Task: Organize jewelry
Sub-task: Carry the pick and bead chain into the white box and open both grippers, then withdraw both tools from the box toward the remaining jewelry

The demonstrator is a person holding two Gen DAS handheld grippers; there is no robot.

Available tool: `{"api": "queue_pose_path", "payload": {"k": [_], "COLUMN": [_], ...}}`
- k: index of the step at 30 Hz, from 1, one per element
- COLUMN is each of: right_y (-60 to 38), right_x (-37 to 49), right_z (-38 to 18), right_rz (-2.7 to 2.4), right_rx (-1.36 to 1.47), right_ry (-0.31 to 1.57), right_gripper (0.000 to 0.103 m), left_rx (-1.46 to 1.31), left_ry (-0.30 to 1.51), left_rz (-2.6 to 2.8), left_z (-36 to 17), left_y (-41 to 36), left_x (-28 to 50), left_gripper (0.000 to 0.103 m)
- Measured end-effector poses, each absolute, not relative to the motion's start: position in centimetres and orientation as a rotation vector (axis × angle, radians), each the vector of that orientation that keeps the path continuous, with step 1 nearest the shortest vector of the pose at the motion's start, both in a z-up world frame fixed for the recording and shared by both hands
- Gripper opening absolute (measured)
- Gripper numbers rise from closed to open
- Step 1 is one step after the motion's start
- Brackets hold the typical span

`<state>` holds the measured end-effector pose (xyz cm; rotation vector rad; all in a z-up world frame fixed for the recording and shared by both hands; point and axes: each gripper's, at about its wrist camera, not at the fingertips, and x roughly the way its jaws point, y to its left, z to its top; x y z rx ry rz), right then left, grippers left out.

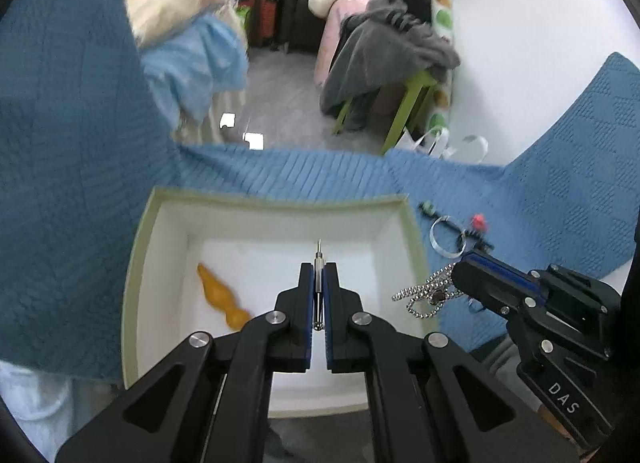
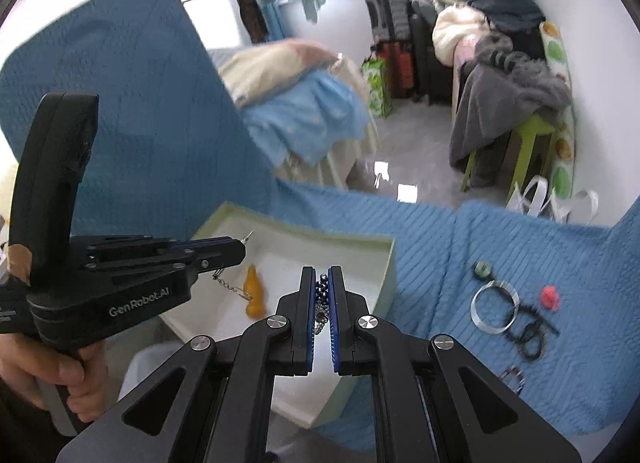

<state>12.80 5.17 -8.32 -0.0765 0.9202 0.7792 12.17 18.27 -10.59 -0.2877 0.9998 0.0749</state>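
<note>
A white box with a pale green rim [image 1: 280, 199] [image 2: 390, 263] lies open on a blue blanket. My left gripper [image 1: 319, 265] [image 2: 242, 249] hovers over it, shut on a thin metal pin [image 1: 318, 283]. From the pin hangs a short chain with a ring [image 2: 232, 286]. An orange figure [image 1: 222, 297] [image 2: 255, 297] shows in the box behind that ring; whether they are joined I cannot tell. My right gripper [image 2: 321, 269] [image 1: 460, 269] is shut on a silver bead chain [image 2: 321, 295] [image 1: 424, 295] that dangles at the box's right rim.
Loose pieces lie on the blanket right of the box: a clear bangle [image 2: 494, 307], a red flower piece [image 2: 549, 297], black rings [image 2: 530, 337] and a green bead piece [image 2: 482, 269]. A hand [image 2: 80, 379] holds the left gripper's handle. Clothes-covered furniture stands beyond.
</note>
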Motion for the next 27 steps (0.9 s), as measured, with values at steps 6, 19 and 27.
{"api": "queue_pose_path", "payload": {"k": [6, 19, 27], "right_y": [6.8, 8.5, 7.5], "right_x": [11.7, 11.4, 11.6], "right_z": [-11.8, -16.0, -13.9], "right_rz": [0.817, 0.828, 0.868], "right_rx": [-0.113, -0.169, -0.127], "right_ry": [1.005, 1.115, 1.053], "right_gripper": [0.004, 0.006, 0.026], "left_rx": [-0.296, -0.366, -0.385], "left_ry": [1.076, 1.135, 1.087], "left_rz": [0.081, 0.108, 0.143], "left_z": [-14.3, -17.5, -15.8], "left_y": [19.6, 22.1, 23.0], "left_x": [11.0, 10.7, 9.9], "left_gripper": [0.004, 0.004, 0.054]}}
